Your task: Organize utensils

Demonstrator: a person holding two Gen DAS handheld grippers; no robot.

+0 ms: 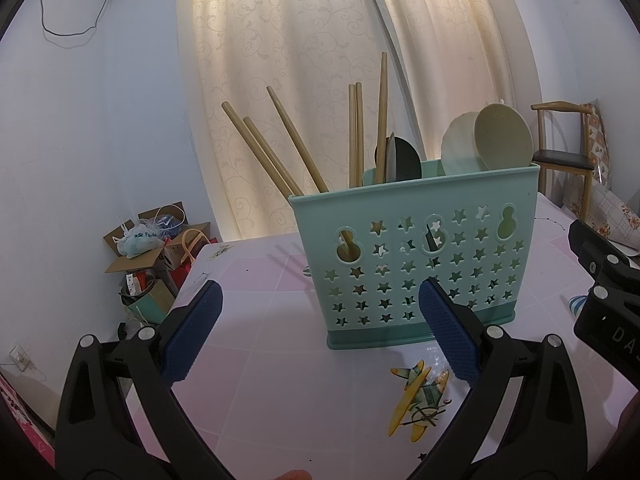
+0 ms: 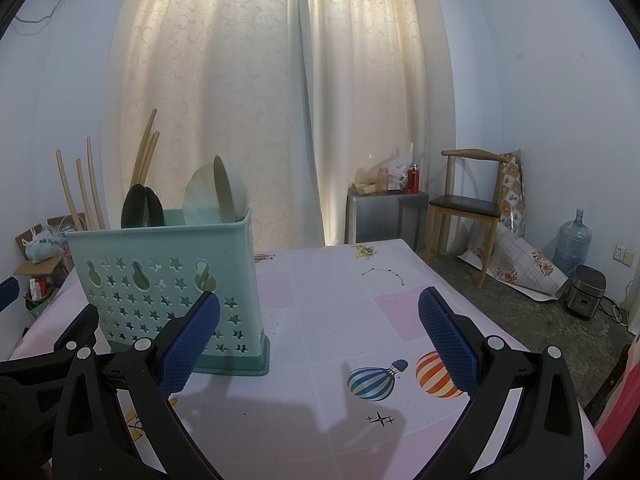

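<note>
A teal utensil caddy (image 1: 416, 256) with star cut-outs stands upright on the pink tablecloth (image 1: 280, 360). Its left compartment holds several wooden chopsticks (image 1: 280, 148), the middle one dark spoons (image 1: 400, 160), the right one pale spoons (image 1: 492, 140). My left gripper (image 1: 320, 332) is open and empty, just in front of the caddy. The caddy also shows in the right wrist view (image 2: 176, 280), with chopsticks (image 2: 84, 188), dark spoons (image 2: 140, 206) and pale spoons (image 2: 220, 192). My right gripper (image 2: 320, 336) is open and empty, to the caddy's right.
The right gripper's body (image 1: 604, 292) shows at the right edge of the left wrist view. Cardboard boxes and bags (image 1: 156, 248) lie on the floor left of the table. A wooden chair (image 2: 468, 204), a small cabinet (image 2: 384, 216) and a water jug (image 2: 572, 240) stand beyond the table's right side.
</note>
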